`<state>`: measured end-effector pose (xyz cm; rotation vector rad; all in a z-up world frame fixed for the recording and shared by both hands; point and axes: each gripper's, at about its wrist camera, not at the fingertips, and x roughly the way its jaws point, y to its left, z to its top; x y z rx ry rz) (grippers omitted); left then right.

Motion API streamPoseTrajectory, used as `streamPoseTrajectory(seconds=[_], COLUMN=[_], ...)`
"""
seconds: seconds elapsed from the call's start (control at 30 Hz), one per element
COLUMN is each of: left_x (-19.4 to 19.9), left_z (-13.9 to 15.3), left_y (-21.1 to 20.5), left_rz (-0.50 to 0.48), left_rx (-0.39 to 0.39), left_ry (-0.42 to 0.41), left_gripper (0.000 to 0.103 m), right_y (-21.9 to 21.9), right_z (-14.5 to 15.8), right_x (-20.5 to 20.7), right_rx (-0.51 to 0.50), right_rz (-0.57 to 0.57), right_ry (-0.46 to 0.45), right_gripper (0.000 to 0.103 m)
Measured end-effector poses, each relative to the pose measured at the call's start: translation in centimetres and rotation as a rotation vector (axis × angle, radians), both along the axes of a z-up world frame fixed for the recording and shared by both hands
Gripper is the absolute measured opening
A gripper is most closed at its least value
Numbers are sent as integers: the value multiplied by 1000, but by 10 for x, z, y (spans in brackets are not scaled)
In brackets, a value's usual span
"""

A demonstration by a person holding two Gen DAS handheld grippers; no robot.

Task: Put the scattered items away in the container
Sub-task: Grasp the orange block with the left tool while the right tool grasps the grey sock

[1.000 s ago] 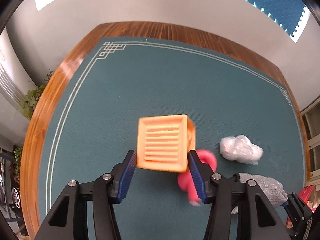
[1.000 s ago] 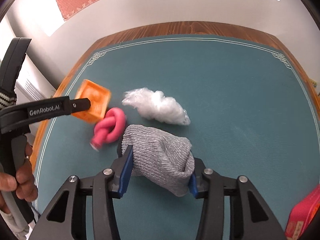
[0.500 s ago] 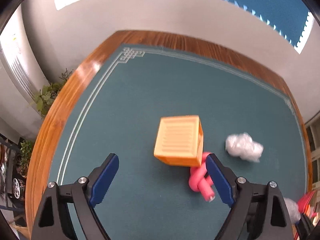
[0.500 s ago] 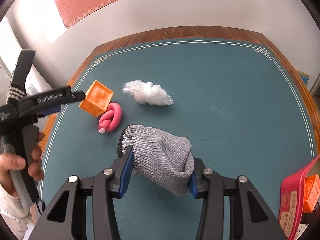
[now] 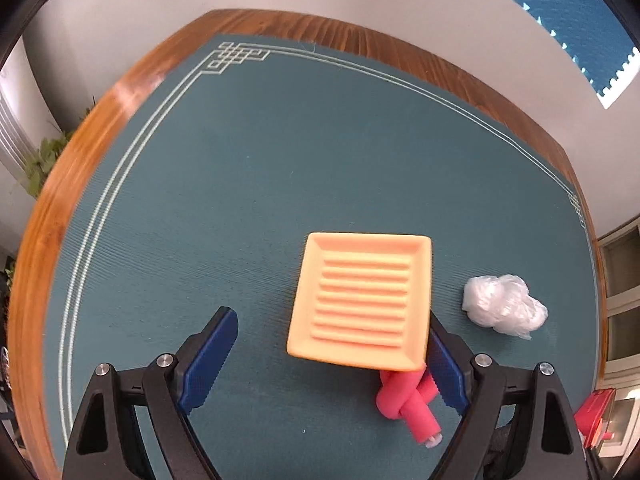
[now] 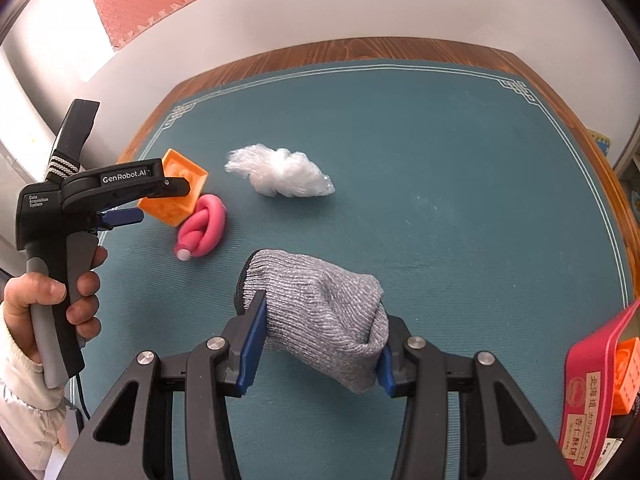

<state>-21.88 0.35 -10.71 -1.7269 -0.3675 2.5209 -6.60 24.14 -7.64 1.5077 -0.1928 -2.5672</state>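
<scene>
My right gripper point(image 6: 318, 344) is shut on a grey knit glove point(image 6: 320, 312) and holds it above the green mat. My left gripper point(image 5: 332, 360) is open around an orange cube point(image 5: 362, 300) with a ribbed face; its right finger is next to the cube, its left finger well apart. In the right wrist view the left gripper point(image 6: 132, 200) is at the orange cube point(image 6: 176, 196). A pink knotted tube point(image 5: 408, 404) lies beside the cube, also in the right wrist view point(image 6: 202, 230). A crumpled clear plastic bag point(image 6: 280, 176) lies on the mat.
A red container point(image 6: 596, 392) with an orange block inside stands at the right edge of the right wrist view; it shows in the left wrist view point(image 5: 596, 416) too. The green mat point(image 6: 440, 200) lies on a wooden table point(image 5: 80, 152).
My left gripper opened, let go of the orange cube and pulled back, then came close over it again. My right gripper rose with the glove and moved toward the red container.
</scene>
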Motion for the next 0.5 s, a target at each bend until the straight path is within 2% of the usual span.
streamPoseTrajectory(seconds=[0.07,0.1,0.17,0.27,0.5], left_x=[-1,-1,0,6,33], left_z=[-1,0,5,16,51], left_y=[3,6,12,20,28], left_rz=[-11,-24,-52,-57,-48], left_rx=[-10,-4,11,-32,-43], left_ry=[5,8,14,33,76], left_gripper=[88,74,58,56,54], right_y=[0,-1,-2,-2,7], right_z=[-1,-1,0,5,24], right_x=[0,0,1,6,27], right_rx=[3,4,4,1,-25], right_rz=[-3,-3,-2,2,1], right_ry=[-2,-2,1,16,66], right_gripper=[50,50,50,50,50])
